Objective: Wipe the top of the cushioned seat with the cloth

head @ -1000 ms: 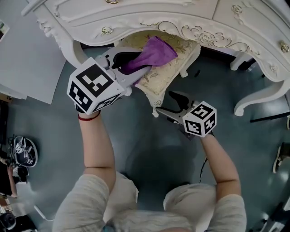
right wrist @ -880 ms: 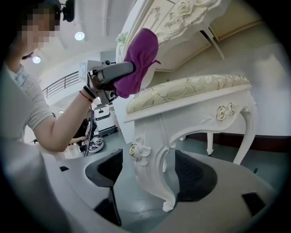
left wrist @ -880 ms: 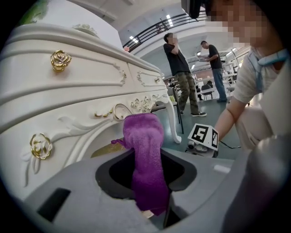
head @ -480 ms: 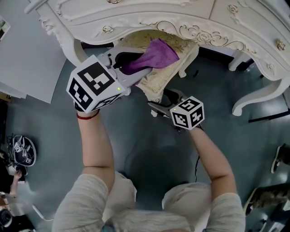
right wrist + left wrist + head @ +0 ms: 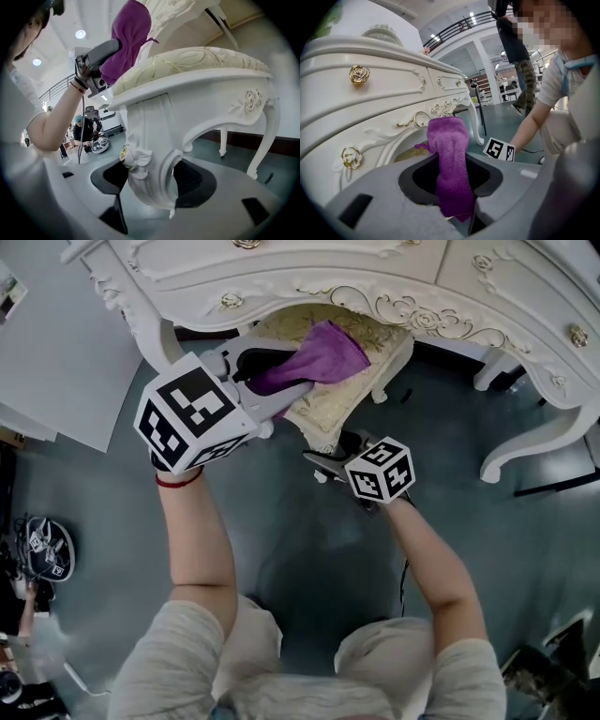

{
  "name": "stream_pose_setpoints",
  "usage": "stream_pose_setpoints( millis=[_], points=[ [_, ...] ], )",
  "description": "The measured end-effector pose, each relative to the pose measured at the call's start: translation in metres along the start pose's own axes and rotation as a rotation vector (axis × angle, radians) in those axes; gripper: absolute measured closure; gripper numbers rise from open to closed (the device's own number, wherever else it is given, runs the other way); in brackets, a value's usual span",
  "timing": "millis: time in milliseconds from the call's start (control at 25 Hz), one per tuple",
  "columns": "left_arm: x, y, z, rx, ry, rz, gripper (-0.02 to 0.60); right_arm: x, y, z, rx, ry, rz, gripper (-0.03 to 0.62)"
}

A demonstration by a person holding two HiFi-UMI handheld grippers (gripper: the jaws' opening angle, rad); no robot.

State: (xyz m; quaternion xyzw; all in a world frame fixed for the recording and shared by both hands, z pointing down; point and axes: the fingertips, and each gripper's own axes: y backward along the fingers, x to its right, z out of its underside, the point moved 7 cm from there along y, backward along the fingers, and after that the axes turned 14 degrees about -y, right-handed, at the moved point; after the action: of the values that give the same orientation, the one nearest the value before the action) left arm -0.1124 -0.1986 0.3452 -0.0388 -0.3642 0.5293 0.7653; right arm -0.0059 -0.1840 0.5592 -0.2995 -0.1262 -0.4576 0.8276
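The cushioned seat point(image 5: 330, 407), a cream stool with gold pattern, stands half under the white dressing table. A purple cloth point(image 5: 321, 354) hangs over its top, and my left gripper point(image 5: 286, 369) is shut on the cloth's near end point(image 5: 451, 159). My right gripper point(image 5: 330, 448) sits lower, at the seat's near corner. In the right gripper view the seat's carved white leg point(image 5: 147, 154) fills the gap between the jaws, which have just been closing onto it. Both pads touch the leg. The cushion point(image 5: 197, 56) and the cloth point(image 5: 129, 33) show above.
The ornate dressing table point(image 5: 375, 268) overhangs the seat's far half, and its curved leg point(image 5: 525, 451) stands to the right. A white panel point(image 5: 56, 352) lies at the left, and gear point(image 5: 42, 554) sits on the grey floor. People stand in the background.
My right gripper has moved left and down to the seat's near corner leg. The left gripper and the cloth have stayed put.
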Motion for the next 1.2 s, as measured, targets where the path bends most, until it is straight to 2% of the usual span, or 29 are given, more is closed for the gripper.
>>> stream_pose_setpoints(
  millis=[200,520,880,1200],
  points=[
    [0.003,0.002,-0.001,-0.005,-0.009,0.025,0.439,0.0,0.006,0.001,-0.045,0.005,0.012,0.304],
    [0.007,0.007,-0.005,-0.007,-0.022,0.059,0.439,-0.002,0.049,0.021,-0.165,0.045,-0.039,0.307],
    [0.018,0.004,-0.021,-0.006,-0.058,0.101,0.439,-0.02,0.123,0.064,-0.275,0.099,-0.13,0.307],
    [0.023,0.0,-0.03,-0.009,-0.075,0.118,0.439,-0.039,0.189,0.107,-0.332,0.137,-0.221,0.307]
  ],
)
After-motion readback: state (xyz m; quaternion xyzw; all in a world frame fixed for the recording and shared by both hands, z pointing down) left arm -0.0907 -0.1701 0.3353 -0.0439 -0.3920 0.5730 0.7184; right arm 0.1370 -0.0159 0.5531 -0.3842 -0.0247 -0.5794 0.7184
